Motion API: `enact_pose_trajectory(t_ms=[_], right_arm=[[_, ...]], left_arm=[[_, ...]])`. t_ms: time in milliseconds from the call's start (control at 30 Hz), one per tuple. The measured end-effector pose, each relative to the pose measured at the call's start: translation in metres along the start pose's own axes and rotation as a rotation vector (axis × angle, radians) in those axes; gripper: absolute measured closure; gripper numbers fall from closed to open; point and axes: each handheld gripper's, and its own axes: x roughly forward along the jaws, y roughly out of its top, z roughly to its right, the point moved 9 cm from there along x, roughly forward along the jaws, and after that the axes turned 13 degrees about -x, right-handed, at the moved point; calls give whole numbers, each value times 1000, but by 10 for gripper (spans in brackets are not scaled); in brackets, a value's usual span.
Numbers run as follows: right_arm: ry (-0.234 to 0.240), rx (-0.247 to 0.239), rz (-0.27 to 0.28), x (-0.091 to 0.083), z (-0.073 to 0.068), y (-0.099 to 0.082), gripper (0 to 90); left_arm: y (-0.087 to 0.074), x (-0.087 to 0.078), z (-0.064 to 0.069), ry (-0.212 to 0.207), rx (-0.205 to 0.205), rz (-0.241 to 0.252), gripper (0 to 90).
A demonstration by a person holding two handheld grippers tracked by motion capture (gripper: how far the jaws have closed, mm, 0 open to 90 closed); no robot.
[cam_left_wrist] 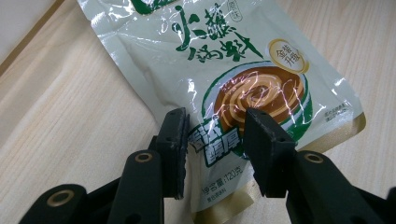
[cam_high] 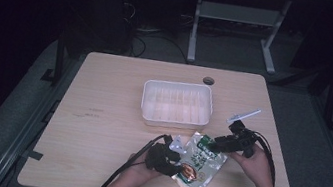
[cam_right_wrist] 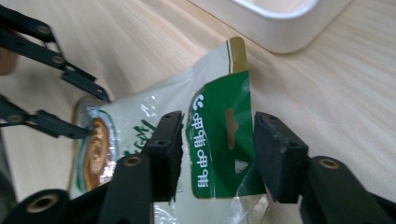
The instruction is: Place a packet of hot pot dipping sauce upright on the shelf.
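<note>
One white tray (cam_high: 177,104) stands on the wooden bench (cam_high: 100,113), just behind one glossy sauce pouch (cam_high: 200,163) that lies near the front edge. One thin white stick (cam_high: 243,116) lies to the right of the tray, apart from it. Two tools work the pouch. The left tool (cam_left_wrist: 215,140) pinches its bottom end, pads pressed on the foil. The right tool (cam_right_wrist: 215,149) has the green top end between its jaws, which stand half spread with gaps on both sides. Nothing blocks the tray.
</note>
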Motion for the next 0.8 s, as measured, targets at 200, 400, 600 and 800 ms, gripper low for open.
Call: enact_pose_trajectory(t_ms=[200, 400, 600, 800], right_arm=[[73, -5, 41, -7, -9, 3, 619], [70, -25, -32, 6, -13, 0, 658], [67, -33, -107, 20, -13, -6, 718], [76, -40, -121, 24, -16, -5, 800]], left_arm=[[0, 1, 0, 3, -1, 4, 599], [0, 1, 0, 4, -2, 5, 600], [0, 1, 0, 4, -2, 5, 600], [0, 0, 0, 5, -3, 6, 597]])
